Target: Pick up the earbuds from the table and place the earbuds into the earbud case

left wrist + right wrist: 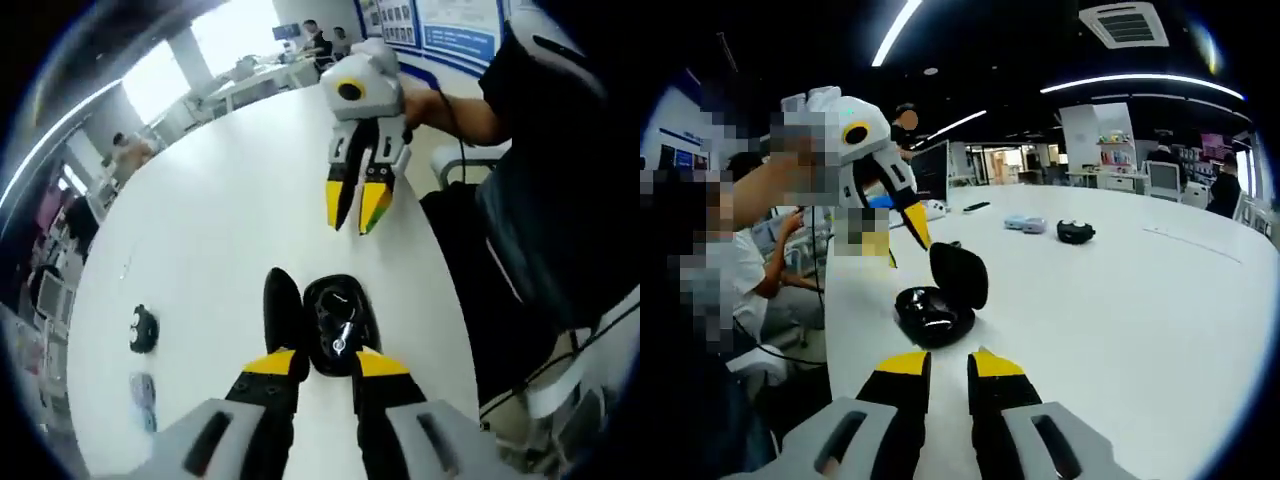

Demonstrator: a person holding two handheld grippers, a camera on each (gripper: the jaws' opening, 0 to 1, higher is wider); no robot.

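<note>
The black earbud case lies open on the white table, its lid swung to the left. Glossy black earbuds seem to sit in its wells, though I cannot tell them apart clearly. My left gripper is open, with the case's near end between its tips. My right gripper hangs above the table beyond the case, jaws a narrow gap apart with nothing visible between them. In the right gripper view the case lies just ahead of my right gripper, with the left gripper above its lid.
A small black object and a pale blue case lie further off on the table, the black object and blue case being at its far side in the right gripper view. A person in dark clothes is at the table's edge. Desks stand behind.
</note>
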